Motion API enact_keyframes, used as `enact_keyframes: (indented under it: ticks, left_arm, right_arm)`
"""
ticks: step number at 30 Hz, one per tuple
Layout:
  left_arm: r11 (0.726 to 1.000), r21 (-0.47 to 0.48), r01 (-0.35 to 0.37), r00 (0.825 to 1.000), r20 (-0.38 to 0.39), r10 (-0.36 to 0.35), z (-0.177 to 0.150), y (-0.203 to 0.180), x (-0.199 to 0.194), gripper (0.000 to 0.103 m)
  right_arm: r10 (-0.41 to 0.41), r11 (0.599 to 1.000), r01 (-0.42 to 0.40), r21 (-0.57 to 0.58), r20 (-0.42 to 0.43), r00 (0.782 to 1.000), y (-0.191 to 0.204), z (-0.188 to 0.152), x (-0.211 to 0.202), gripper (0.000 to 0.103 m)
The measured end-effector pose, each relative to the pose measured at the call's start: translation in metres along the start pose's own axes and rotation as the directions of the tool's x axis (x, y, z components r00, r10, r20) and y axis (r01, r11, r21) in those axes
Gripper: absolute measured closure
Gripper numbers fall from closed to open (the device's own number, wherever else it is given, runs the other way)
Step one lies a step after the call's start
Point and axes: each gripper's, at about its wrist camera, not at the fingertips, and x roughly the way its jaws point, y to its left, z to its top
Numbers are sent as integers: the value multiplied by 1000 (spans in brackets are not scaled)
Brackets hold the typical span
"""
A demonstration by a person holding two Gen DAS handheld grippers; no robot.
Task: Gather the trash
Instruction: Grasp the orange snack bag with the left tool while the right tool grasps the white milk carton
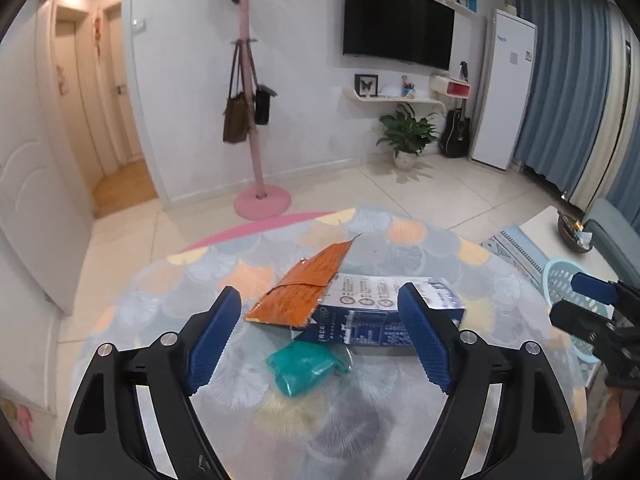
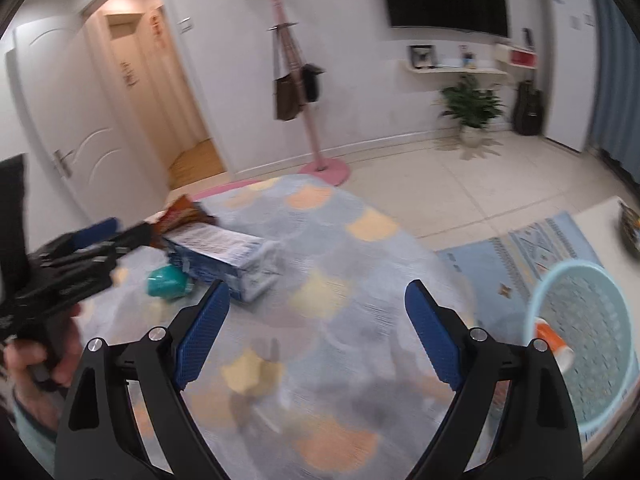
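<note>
Round bench (image 1: 400,240) under patterned cloth, living room behind. Left tool (image 1: 320,332) spread wide, holding nothing; teal wrapper (image 1: 306,368) between its fingers, orange packet (image 1: 304,292) and blue carton (image 1: 376,316) just ahead. Right tool (image 2: 318,328) also wide, unladen; carton ahead-left, mesh basket (image 2: 600,360) at right with orange-white item (image 2: 554,344) inside.

The left claw (image 1: 320,336) spreads wide at the frame's lower centre; the right claw (image 2: 318,330) likewise gapes, empty, at lower centre.
</note>
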Motion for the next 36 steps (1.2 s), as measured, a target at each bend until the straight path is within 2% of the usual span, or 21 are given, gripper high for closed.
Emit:
enact_keyframes:
  ticks: [3,5,10,12,14,16,20,24,31,33,36]
  left_arm:
    - [1000,-10,-4,999,-35,4,-9,9,16,31]
    - [1000,-21,10,999,-50,-11,-15,15,24,41]
    - [996,-78,52,998,-28,-54,-22,27,31,52]
    - [993,-92,70,997,-8,-71,-24,32,30,61]
    - [990,-109,94,996,10,-93,-25,38,27,81]
    - [987,-140,80,996,50,-73,-27,48,21,92]
    - [967,-228,116,989,115,-91,-29,72,12,95]
    - [963,-262,65,991,126,-33,-33,86,10,96]
    - [933,-352,76,991,130,-31,-37,108,8,96]
    - [931,-357,83,990,139,-36,-36,109,6,96]
    - [932,-353,81,990,134,-35,-37,108,6,96]
  right_arm:
    - [39,999,-39,-27,-22,999,10,6,16,18]
    - [56,997,-58,-48,-41,998,18,10,29,18]
    - [109,990,-114,-79,-65,992,31,20,51,18]
    - [129,987,-135,-85,-73,989,35,25,62,17]
    - [158,982,-165,-89,-85,984,39,31,74,17]
    - [169,979,-179,-94,-103,980,44,37,89,17]
    - [231,968,-243,-58,-167,959,51,43,118,17]
    - [321,942,-334,-22,-227,919,57,41,136,17]
    - [384,907,-416,-65,-273,882,73,21,122,17]
    - [371,905,-413,-101,-283,884,83,16,117,17]
    - [320,918,-368,-147,-275,907,96,11,115,17]
